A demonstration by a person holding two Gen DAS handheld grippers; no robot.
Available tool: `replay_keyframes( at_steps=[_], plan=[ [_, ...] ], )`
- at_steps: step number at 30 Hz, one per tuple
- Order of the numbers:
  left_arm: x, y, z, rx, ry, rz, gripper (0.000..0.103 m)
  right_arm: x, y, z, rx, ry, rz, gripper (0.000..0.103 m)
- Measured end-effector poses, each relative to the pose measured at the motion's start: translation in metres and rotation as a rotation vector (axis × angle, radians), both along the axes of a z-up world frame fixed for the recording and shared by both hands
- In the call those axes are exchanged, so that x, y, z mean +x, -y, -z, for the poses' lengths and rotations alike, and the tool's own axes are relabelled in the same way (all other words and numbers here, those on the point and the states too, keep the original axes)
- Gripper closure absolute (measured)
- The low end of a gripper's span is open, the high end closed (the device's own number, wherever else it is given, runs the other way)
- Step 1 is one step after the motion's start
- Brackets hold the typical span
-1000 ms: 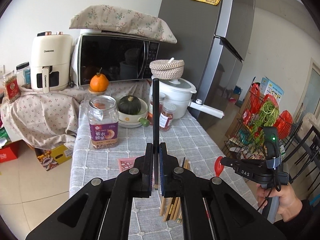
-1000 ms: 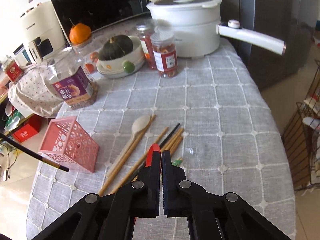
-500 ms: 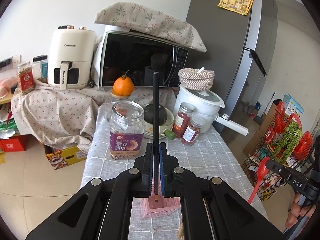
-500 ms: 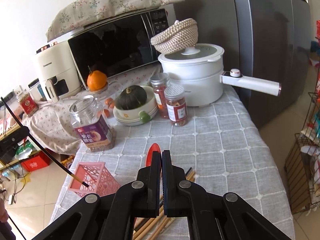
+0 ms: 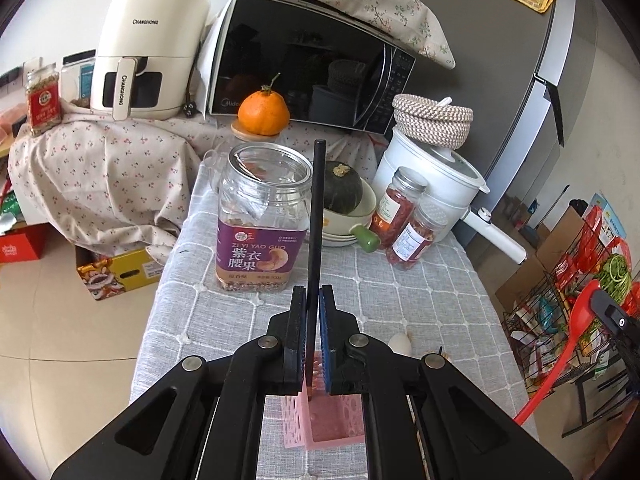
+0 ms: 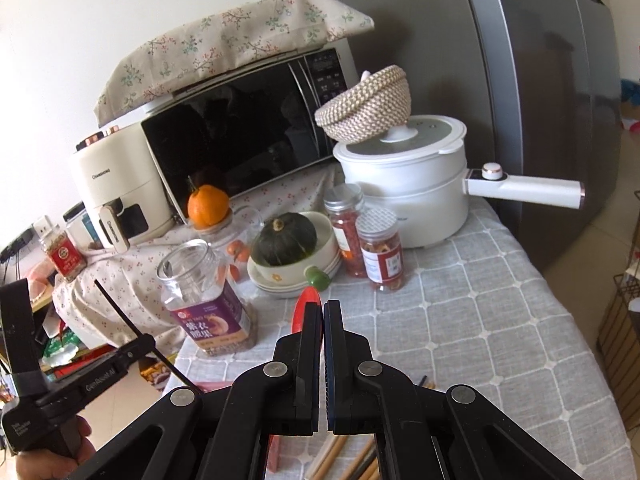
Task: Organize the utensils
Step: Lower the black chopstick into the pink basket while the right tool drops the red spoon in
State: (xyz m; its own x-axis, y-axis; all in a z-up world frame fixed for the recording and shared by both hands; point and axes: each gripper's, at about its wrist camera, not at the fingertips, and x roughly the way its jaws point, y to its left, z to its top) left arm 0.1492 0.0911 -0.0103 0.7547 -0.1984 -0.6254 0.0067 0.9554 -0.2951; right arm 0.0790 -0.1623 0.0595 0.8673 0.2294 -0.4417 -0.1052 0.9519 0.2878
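Observation:
My left gripper [image 5: 313, 300] is shut on a black chopstick [image 5: 316, 208] that stands upright between the pads. Its lower end hangs just over the open top of the pink lattice holder [image 5: 344, 420] on the table. In the right wrist view that gripper [image 6: 146, 340] comes in from the left with the chopstick [image 6: 120, 316] slanting. My right gripper [image 6: 323, 308] is shut on a red spoon [image 6: 306, 308], whose bowl pokes out past the tips. The left wrist view shows the spoon [image 5: 560, 360] held in the air at the right. Wooden chopsticks [image 6: 352, 460] lie on the cloth below.
On the grey checked tablecloth [image 5: 420, 300] stand a cashew jar [image 5: 262, 220], a bowl with a dark squash [image 6: 286, 240], two spice jars [image 6: 380, 256] and a white pot [image 6: 404, 184]. Microwave [image 5: 308, 64], air fryer [image 5: 148, 52] and fridge [image 6: 540, 80] stand behind. A wire rack [image 5: 560, 300] is at the right.
The left gripper has come down and over the pink holder with the black chopstick. The right gripper has lifted the red spoon off the table and tilted upward.

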Motion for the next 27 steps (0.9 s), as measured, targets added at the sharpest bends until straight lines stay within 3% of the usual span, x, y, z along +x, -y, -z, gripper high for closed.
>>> replay_keyframes(
  at_steps=[3,5,6,9,13,17,27],
  plan=[
    [0.001,0.003,0.001,0.002,-0.023,0.018,0.09,0.004,-0.008,-0.004,0.015,0.045,0.018,0.102],
    [-0.002,0.004,0.0,0.011,-0.021,0.03,0.079,0.008,-0.013,-0.005,0.033,0.066,0.028,0.102],
    [-0.005,0.004,-0.002,0.015,-0.015,0.033,0.067,0.01,-0.016,-0.005,0.039,0.076,0.036,0.102],
    [-0.015,0.001,-0.01,0.019,0.013,0.038,0.053,0.015,-0.025,-0.003,0.045,0.107,0.066,0.102],
    [-0.027,-0.009,-0.017,0.013,0.008,0.035,0.048,0.025,-0.039,0.006,0.034,0.125,0.089,0.102],
    [-0.036,-0.017,-0.014,0.054,-0.029,0.015,0.042,0.038,-0.055,0.021,0.006,0.098,0.082,0.102],
    [-0.037,-0.032,0.014,0.113,-0.146,0.008,0.042,0.058,-0.082,0.062,-0.067,0.043,0.103,0.102]
  ],
)
